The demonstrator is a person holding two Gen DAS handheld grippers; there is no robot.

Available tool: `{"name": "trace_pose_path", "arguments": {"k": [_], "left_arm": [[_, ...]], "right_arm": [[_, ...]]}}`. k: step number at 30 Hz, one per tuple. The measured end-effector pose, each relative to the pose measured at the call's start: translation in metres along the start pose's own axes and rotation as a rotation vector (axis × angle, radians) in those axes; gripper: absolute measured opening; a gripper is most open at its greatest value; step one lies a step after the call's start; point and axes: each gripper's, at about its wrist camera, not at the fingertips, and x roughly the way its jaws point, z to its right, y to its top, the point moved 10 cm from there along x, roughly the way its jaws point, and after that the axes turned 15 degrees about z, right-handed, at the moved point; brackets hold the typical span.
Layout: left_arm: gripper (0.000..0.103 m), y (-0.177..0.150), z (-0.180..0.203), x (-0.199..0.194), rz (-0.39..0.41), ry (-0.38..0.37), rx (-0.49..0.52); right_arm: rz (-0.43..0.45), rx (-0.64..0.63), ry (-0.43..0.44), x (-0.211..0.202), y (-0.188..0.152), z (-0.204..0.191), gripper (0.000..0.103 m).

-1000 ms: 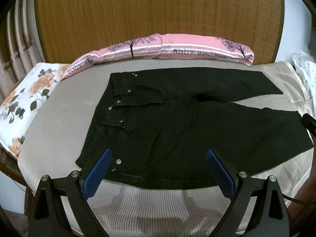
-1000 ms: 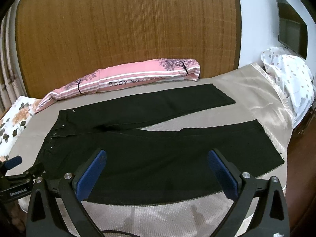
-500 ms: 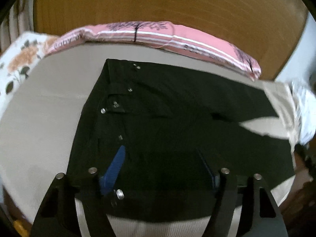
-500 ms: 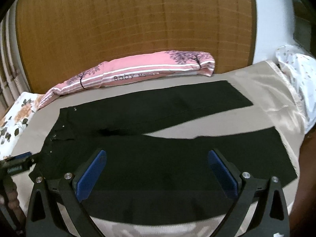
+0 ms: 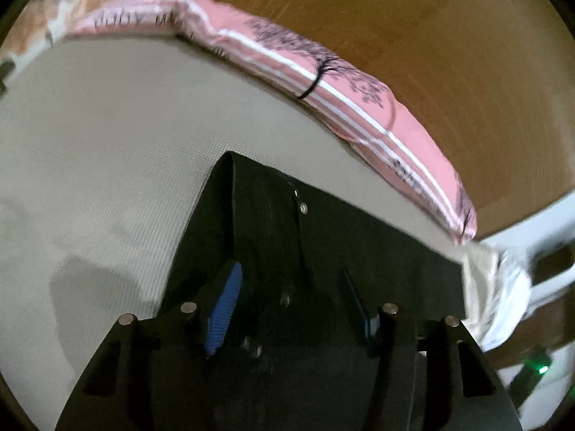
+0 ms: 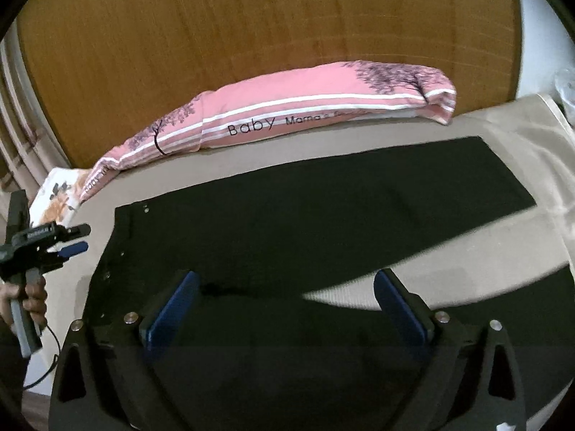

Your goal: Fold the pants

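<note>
Zero folds so far. Pants (image 6: pixel 305 222): lie flat and spread on the bed (image 6: pixel 521 136), filling the middle of the right view, waist at centre left, two legs parted in a V toward the right edge, bare sheet showing between them. No leg laid over the other, no crease across the length.

Right gripper (image 6: pixel 285 305): hovers at lower centre above the crotch, jaws wide apart, nothing held.

Left gripper (image 5: pixel 291 309): points down over the waistband at lower centre of the left view, jaws just now closing and standing about halfway. Waist cloth and its snaps show between the fingers, yet no pad seen pressing on it, so no grip as yet. Seen too at the left edge of the right view, carried by a hand (image 6: pixel 32 294) close to the waist.

Pink pillow (image 6: pixel 287 115): rests along the far side of the bed, clear of the pants.

Judged as the very start: still to come, a hold on the waist and a leg, one leg brought over the other, then the length folded down.
</note>
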Motion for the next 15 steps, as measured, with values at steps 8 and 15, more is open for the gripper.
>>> {"name": "trace_pose_path", "arguments": {"k": [8, 15], "left_arm": [[0.04, 0.027, -0.038, 0.052, -0.06, -0.004, -0.093], [0.033, 0.033, -0.039, 0.075, -0.105, -0.073, -0.114]], "right_arm": [[-0.045, -0.068, 0.028, 0.059, 0.012, -0.025, 0.096], [-0.086, -0.11, 0.095, 0.109, 0.017, -0.051, 0.096]]}}
